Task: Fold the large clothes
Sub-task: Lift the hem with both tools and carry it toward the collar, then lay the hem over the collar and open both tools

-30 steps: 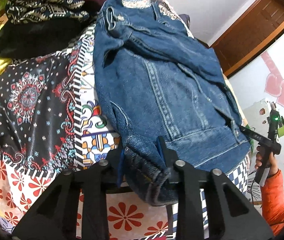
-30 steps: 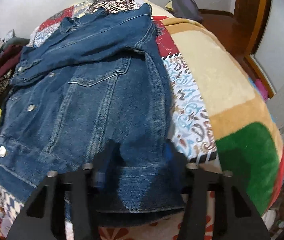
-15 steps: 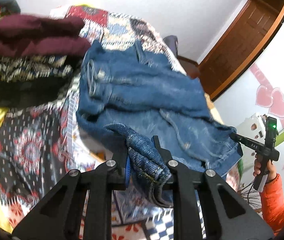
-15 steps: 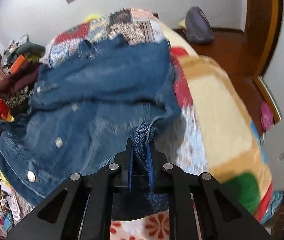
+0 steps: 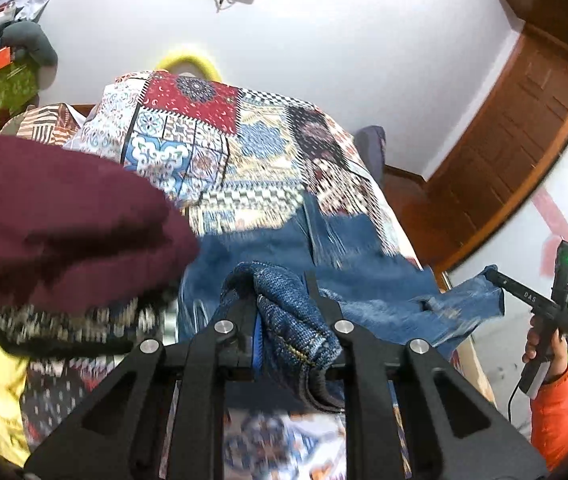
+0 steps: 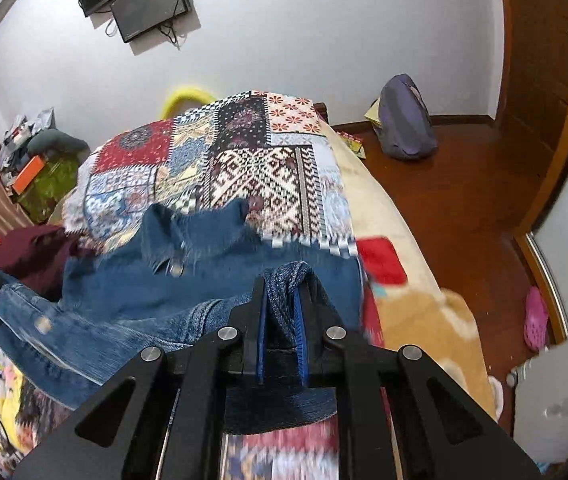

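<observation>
At the left of my left wrist view, a maroon garment (image 5: 60, 224) is sitting on a stack of clothes. At lower center, I am holding my left gripper (image 5: 284, 300) clamped on a bunched hem of the denim jacket (image 5: 356, 280), which is lying across the patchwork bedspread (image 5: 212, 140). At lower center of my right wrist view, I am keeping my right gripper (image 6: 282, 300) pinched on another fold of the jacket.

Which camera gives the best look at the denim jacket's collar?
The right wrist view: the jacket shows its collar and a button. The left wrist view shows only blurred denim and a bunched hem.
</observation>
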